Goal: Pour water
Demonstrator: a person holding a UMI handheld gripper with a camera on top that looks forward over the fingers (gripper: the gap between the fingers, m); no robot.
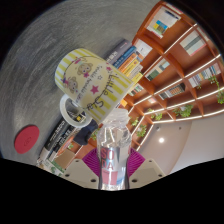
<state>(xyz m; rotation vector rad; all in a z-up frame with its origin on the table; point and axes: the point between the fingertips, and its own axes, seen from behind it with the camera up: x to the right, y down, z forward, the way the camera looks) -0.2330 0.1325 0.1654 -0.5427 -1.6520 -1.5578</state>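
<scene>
Claw [113,172]: seen from behind along its two fingers, clenched on the neck of a bottle; a pink pad [124,166] on an inner finger face presses against the clear plastic, and the pad on the other side meets it likewise.
Bottle [112,150]: transparent, ribbed plastic, cylindrical, narrowing to a neck held between the fingers; its far end reaches up toward the mug, just below the mug's base. Whether liquid is inside cannot be told.
Mug [86,79]: glazed ceramic, rounded cylinder, pale yellow-green with vertical stripes, a cartoon figure, a small purple star and pink lettering; a white loop handle [72,108] juts from its lower side. It appears tilted across the view, just beyond the bottle's end; its mouth is not visible.
Pose: the whole scene appears steeply rolled, so the claw is turned well off level.
Red disc [27,135]: flat, round, lying beside the mug's handle, apart from the claw.
Ceiling [45,40]: grey, finely textured, behind the mug.
Bookshelves [175,65]: orange-brown wood, rectangular compartments with lit strips, rows of books, farthest from the claw.
</scene>
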